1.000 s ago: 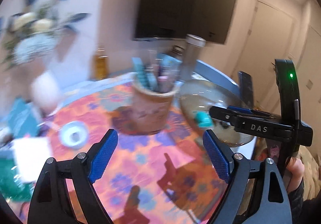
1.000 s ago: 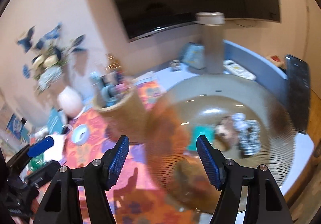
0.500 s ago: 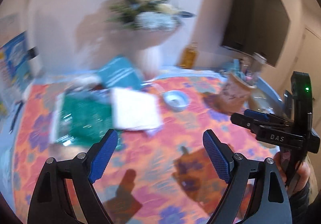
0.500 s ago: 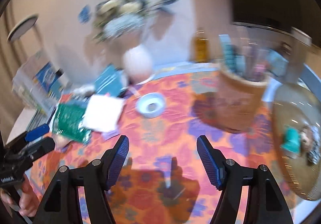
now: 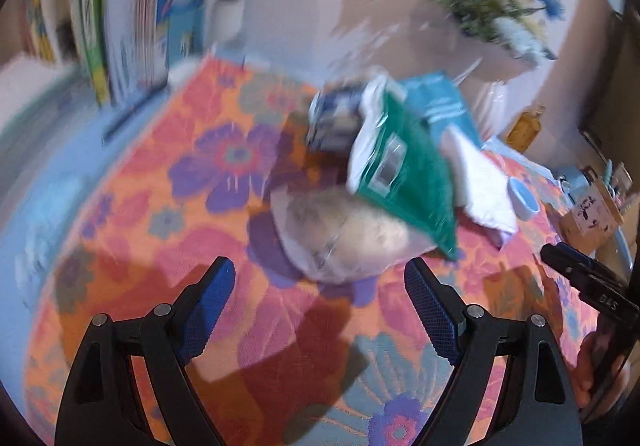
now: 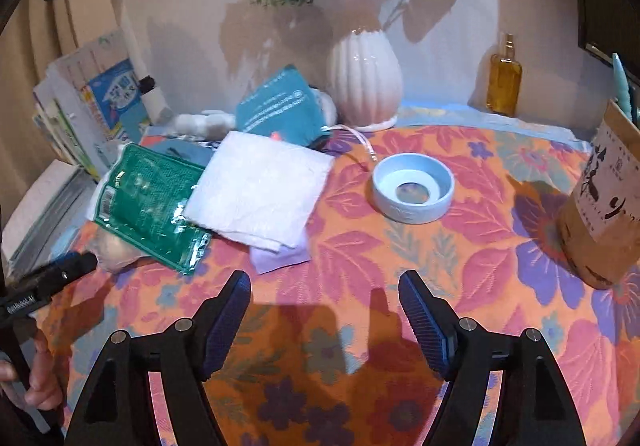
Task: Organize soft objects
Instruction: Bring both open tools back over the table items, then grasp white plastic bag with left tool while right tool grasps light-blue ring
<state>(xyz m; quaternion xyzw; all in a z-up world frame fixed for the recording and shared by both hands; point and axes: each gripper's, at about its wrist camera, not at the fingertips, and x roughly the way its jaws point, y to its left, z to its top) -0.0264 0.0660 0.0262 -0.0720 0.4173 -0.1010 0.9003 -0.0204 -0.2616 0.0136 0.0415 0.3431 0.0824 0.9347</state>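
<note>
Both grippers stand empty with jaws spread: my left gripper (image 5: 318,310) lines up on the pale soft pouch (image 5: 340,234) under the green packet (image 6: 150,202), near the books. My right gripper (image 6: 324,310), whose jaws have just been opening with nothing between them, hangs over bare tablecloth (image 6: 460,246) short of the white folded cloth (image 6: 260,188), likely ready to clear that overlapping pile.

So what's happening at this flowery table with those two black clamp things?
A person is holding a claw in each hand over the orange floral tablecloth, tidying soft things. Neither holds anything yet. The left claw is open and aimed at a pale soft bundle in clear wrap, which lies partly under a green plastic packet. The right claw has just been opening, with nothing between its pads, near the folded white cloth.
</note>
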